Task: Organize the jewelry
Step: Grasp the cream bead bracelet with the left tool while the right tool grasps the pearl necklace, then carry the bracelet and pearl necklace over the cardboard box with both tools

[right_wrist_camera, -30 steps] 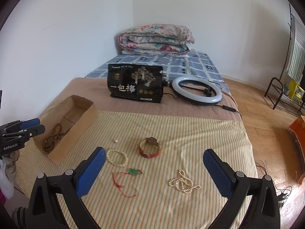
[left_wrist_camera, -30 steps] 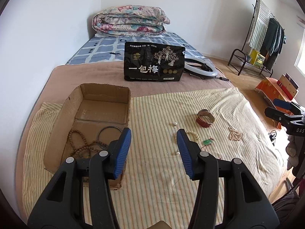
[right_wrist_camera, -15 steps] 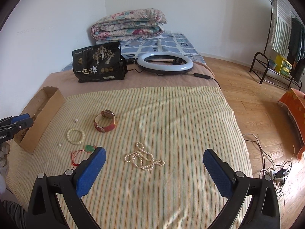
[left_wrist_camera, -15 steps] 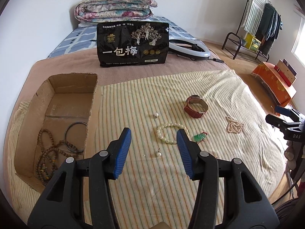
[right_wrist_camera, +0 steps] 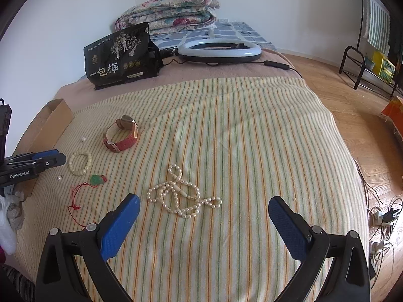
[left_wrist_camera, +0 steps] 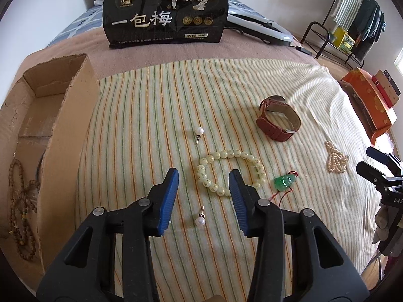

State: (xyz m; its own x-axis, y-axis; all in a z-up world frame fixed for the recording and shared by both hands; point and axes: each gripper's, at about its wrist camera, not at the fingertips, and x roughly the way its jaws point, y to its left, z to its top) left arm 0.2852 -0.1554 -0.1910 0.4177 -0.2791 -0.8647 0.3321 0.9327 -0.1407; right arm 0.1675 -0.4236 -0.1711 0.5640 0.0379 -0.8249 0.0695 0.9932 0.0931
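Note:
My left gripper [left_wrist_camera: 203, 176] is open and empty, low over the striped cloth, its fingers straddling the near side of a pale bead bracelet [left_wrist_camera: 234, 154]. A pearl earring [left_wrist_camera: 200, 220] lies between the fingers, a second one [left_wrist_camera: 199, 131] farther off. A brown watch [left_wrist_camera: 278, 123], a green pendant on red cord [left_wrist_camera: 284, 182] and a pearl necklace [left_wrist_camera: 336, 158] lie to the right. My right gripper [right_wrist_camera: 202, 207] is open wide and empty, just short of the pearl necklace [right_wrist_camera: 180, 196]. The cardboard box [left_wrist_camera: 58, 115] at left holds brown beads [left_wrist_camera: 19, 201].
A black snack bag [left_wrist_camera: 166, 12] stands at the back of the bed, a ring light [right_wrist_camera: 219, 50] beside it. Folded quilts [right_wrist_camera: 171, 10] lie behind. An orange box [left_wrist_camera: 370, 100] and a clothes rack [left_wrist_camera: 352, 25] stand on the floor to the right.
My left gripper has moved forward and down from the box to the bead bracelet. My right gripper has moved forward and down to the pearl necklace. Both stay open.

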